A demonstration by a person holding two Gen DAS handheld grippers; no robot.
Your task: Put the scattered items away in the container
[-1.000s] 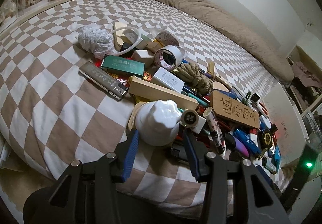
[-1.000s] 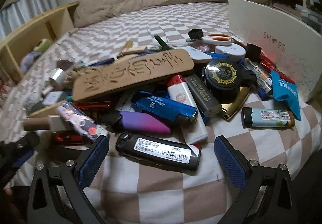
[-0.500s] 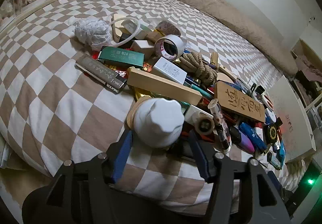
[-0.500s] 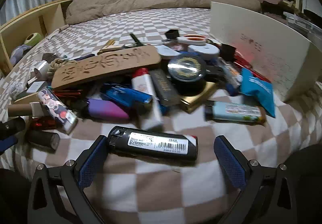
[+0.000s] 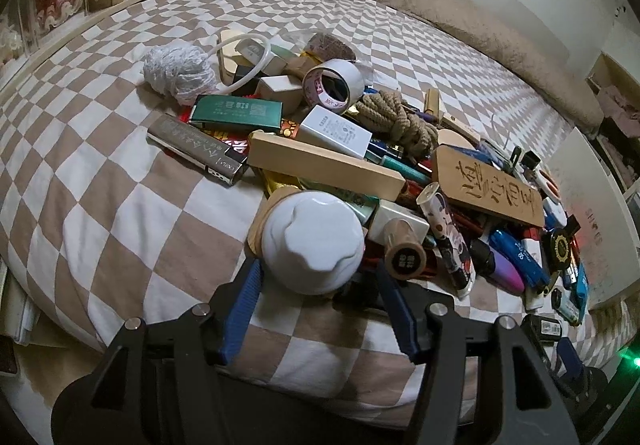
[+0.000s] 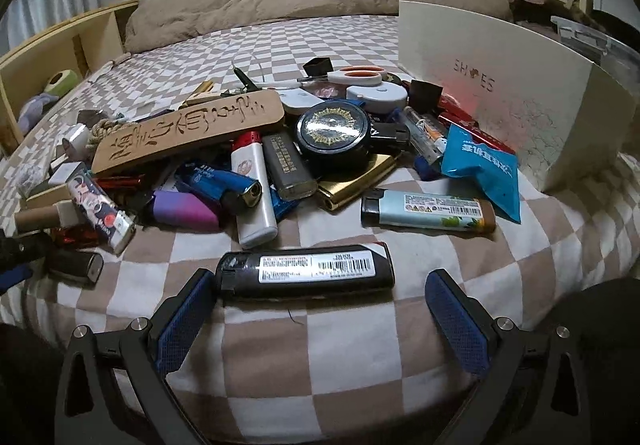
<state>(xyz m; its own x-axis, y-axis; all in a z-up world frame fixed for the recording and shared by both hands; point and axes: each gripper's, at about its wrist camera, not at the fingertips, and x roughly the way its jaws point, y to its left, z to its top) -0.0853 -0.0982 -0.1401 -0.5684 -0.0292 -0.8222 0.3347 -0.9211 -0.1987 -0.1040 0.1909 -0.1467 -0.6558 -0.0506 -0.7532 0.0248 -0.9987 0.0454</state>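
Note:
A heap of small items lies on the checked bedspread (image 5: pixel 100 185). My left gripper (image 5: pixel 318 267) is open, its blue pads standing either side of the near edge of a white knobbed lid (image 5: pixel 312 241) without pressing on it. My right gripper (image 6: pixel 320 275) is wide open. A black lighter (image 6: pixel 304 273) with a barcode label lies crosswise between its fingertips, close to the left pad (image 6: pixel 184 313) and well clear of the right one. The white shoebox (image 6: pixel 500 85) stands at the heap's right side, also seen in the left wrist view as the shoebox (image 5: pixel 592 245).
A carved wooden plaque (image 6: pixel 188 129), round black tin (image 6: pixel 332 133), pale blue lighter (image 6: pixel 428 211) and blue packet (image 6: pixel 480 165) lie beyond the black lighter. Tape roll (image 5: pixel 334 85), rope coil (image 5: pixel 396 117) and wooden block (image 5: pixel 324 165) sit behind the white lid. The bed edge is close below both grippers.
My left gripper's jaws have spread apart and the white lid looms closer. The right gripper shifted sideways along the heap, and the black lighter now lies squarely between its fingers.

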